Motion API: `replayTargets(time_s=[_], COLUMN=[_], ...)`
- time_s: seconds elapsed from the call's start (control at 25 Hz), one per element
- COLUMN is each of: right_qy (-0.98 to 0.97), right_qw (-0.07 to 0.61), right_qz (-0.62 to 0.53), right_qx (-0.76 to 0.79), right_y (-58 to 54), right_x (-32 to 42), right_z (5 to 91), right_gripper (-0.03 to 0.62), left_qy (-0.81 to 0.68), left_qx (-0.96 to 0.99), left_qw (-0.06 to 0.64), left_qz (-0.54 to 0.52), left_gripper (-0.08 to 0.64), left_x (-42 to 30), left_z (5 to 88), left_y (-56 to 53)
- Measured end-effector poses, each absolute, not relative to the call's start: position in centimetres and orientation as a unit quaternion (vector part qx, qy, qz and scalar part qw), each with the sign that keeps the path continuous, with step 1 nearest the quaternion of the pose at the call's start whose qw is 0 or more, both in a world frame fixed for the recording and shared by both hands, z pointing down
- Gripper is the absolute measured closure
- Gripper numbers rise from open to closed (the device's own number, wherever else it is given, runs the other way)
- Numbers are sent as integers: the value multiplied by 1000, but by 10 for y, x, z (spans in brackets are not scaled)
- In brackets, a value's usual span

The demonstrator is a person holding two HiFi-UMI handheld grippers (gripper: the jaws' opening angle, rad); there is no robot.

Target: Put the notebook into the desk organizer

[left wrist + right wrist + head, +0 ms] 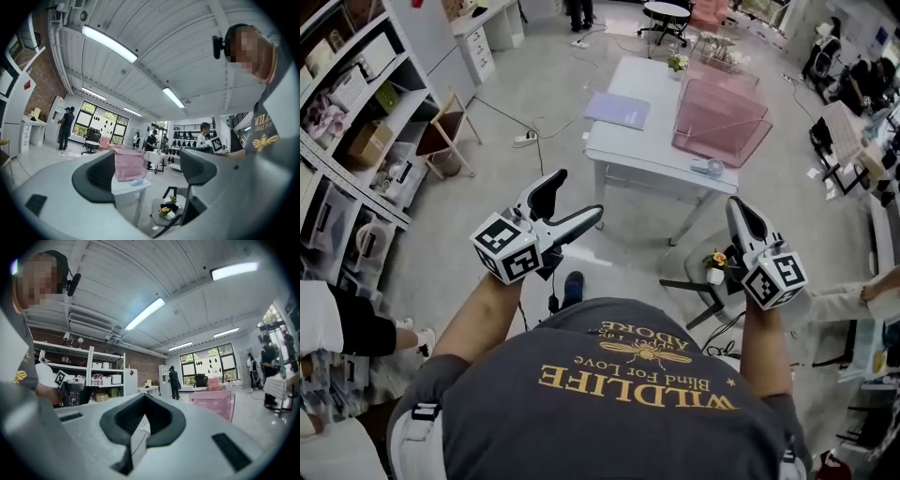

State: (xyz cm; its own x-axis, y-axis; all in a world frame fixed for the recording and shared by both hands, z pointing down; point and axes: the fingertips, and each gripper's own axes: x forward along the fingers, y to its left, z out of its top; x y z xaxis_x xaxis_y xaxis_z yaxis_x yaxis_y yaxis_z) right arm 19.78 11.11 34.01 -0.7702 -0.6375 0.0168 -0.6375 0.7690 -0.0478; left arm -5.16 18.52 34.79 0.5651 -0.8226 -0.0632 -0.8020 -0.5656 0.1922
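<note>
A lavender notebook [617, 110] lies flat on the left part of a white table [647, 159]. Beside it, on the table's right part, stands the clear pink desk organizer [719, 117], which also shows as a pink box in the left gripper view [126, 161] and the right gripper view [216, 404]. Both grippers are held in the air well short of the table. My left gripper [575, 195] [147, 171] is open with nothing between its jaws. My right gripper [739, 211] [143, 420] is shut and holds nothing.
A small pale blue object [708, 167] sits at the table's near edge. A dark stool [705, 281] with a little flower pot [716, 267] stands below the table. Shelving [356, 122] lines the left; a wooden chair [450, 131] and a power strip [525, 139] are on the floor. People stand at both sides.
</note>
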Motion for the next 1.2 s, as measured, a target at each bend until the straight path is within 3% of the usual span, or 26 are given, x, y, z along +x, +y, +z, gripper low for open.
replayTargets(time_s=[0.6, 1.2], right_qy=[915, 925], right_qw=[14, 14], right_qz=[-13, -32], right_qx=[-403, -378], right_y=[-81, -228], right_x=[32, 26], right_z=[307, 326], right_gripper=[592, 592], left_qy=[-398, -394], left_qx=[911, 911], left_qw=[80, 116], left_qz=[-70, -39], left_gripper=[135, 135], left_x=[-233, -211], left_z=[331, 364], left_y=[-31, -163])
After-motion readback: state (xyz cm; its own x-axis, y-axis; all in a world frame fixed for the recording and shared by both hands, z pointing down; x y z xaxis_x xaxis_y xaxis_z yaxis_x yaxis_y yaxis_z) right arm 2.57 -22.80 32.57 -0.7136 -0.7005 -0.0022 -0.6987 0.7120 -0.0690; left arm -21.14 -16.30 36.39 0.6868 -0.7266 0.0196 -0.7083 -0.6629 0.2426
